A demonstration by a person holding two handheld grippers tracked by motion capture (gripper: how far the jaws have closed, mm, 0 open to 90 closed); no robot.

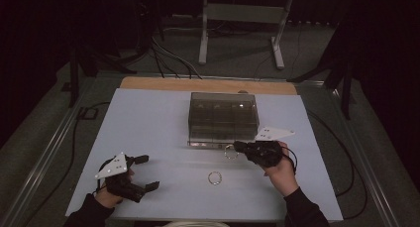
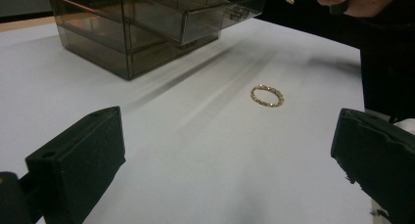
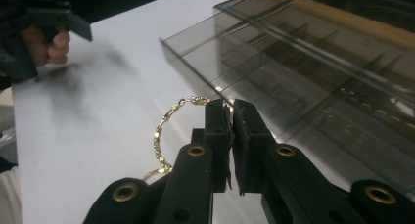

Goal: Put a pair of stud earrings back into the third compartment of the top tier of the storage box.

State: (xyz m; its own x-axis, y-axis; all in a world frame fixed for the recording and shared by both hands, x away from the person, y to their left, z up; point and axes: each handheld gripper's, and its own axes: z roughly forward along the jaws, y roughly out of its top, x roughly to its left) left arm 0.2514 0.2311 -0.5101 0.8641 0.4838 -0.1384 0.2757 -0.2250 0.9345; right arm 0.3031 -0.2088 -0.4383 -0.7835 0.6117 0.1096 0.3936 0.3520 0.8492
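Black hand-held gripper, brass-ringed screw holes

Colours here are pretty muted. The counter has a pale bluish-white top with a tan wood strip along its far edge. The drawer box is smoky grey-brown see-through plastic. Both bracelets are gold: the chain bracelet and the twisted-pattern bracelet. Both sets of fingers are matte black, with brass-coloured rivets on the right set.
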